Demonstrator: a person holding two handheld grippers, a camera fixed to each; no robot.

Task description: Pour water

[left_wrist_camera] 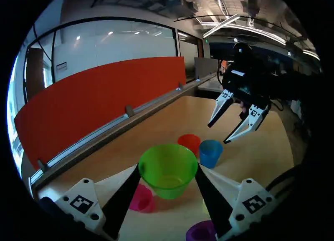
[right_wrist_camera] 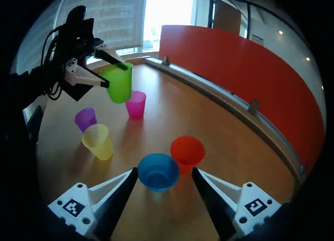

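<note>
Green cup (right_wrist_camera: 119, 84): upright, mouth up, held clear of the table (right_wrist_camera: 234, 157); whether it holds water cannot be told
Left gripper (left_wrist_camera: 168, 169): both fingers clamped on the cup's sides
Blue cup (right_wrist_camera: 158, 172): standing ahead of the green one, just beside a red cup (right_wrist_camera: 188, 151)
Right gripper (right_wrist_camera: 165, 169): fingers apart, empty, the nearer to the blue cup
Coming move: likely carrying the green cup forward, then tipping it
</note>
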